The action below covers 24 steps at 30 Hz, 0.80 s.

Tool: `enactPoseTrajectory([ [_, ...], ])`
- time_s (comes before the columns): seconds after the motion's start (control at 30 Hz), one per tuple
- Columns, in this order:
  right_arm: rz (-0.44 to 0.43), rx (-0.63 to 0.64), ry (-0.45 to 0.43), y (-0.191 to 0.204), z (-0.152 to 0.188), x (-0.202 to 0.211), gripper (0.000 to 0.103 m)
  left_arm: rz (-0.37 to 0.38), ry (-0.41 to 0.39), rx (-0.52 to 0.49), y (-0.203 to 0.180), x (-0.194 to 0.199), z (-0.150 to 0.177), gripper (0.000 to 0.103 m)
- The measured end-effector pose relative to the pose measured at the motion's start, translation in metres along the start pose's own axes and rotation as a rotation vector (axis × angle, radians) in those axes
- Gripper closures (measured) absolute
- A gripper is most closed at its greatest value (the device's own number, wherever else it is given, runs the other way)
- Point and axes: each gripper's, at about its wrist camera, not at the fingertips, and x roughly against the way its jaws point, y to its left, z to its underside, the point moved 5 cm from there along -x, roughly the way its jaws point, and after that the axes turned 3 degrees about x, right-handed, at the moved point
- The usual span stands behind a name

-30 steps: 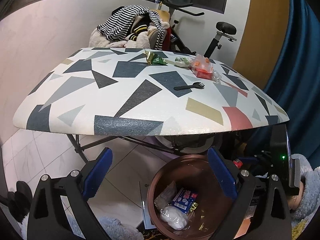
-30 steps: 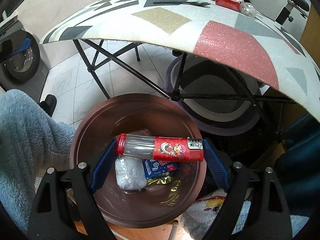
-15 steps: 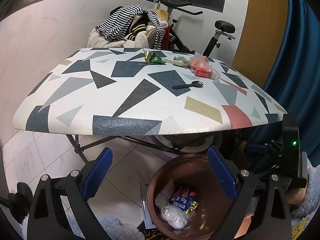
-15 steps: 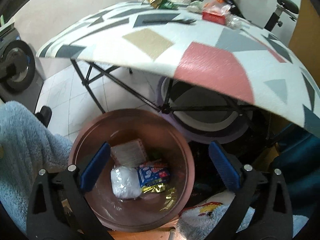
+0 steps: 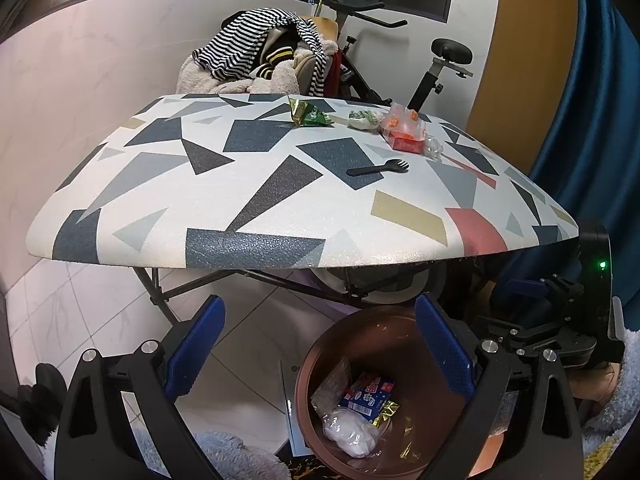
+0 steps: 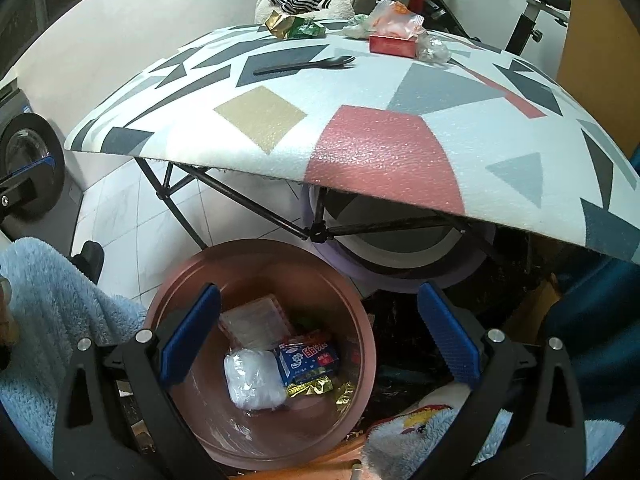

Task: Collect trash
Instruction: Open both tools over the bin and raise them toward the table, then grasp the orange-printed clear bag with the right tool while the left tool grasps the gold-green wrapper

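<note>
With both the left gripper and right gripper held wide open and empty above the bin, the stiff, light black spork near the tabletop's far right edge is probably best pinched across its narrow handle.

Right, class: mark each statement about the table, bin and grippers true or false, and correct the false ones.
1. Both grippers, left and right, are open. True.
2. The fork lies in the bin. False: it lies on the table.
3. The bin is empty. False: it holds a blue packet and a white bag.
4. A green wrapper lies on the table. True.
</note>
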Motion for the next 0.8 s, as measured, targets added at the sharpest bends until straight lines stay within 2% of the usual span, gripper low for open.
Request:
enactPoseTrajectory([
  [0.2,-0.017,-0.026,-0.019,-0.004,-0.006,0.006,0.006,-0.002,0.015,0.008,0.001,-0.002,-0.002,0.010],
  [0.43,-0.042,-0.043,-0.086,-0.023,-0.031,0.019,0.006,0.051,-0.008,0.007,-0.001,-0.001,-0.032,0.010],
  [0.57,-0.043,-0.044,-0.128,-0.039,-0.061,0.026,0.006,0.069,-0.029,0.013,0.000,-0.006,-0.060,0.010],
  [0.67,-0.091,-0.064,-0.110,-0.052,-0.084,0.023,0.006,0.073,-0.036,0.028,0.006,-0.014,-0.081,0.010],
  [0.73,-0.029,-0.042,-0.103,-0.062,-0.105,0.020,0.006,0.078,-0.034,0.041,0.012,-0.021,-0.093,0.010],
  [0.8,-0.002,-0.025,-0.096,-0.066,-0.123,0.016,0.006,0.077,-0.036,0.041,0.017,-0.027,-0.105,0.010],
])
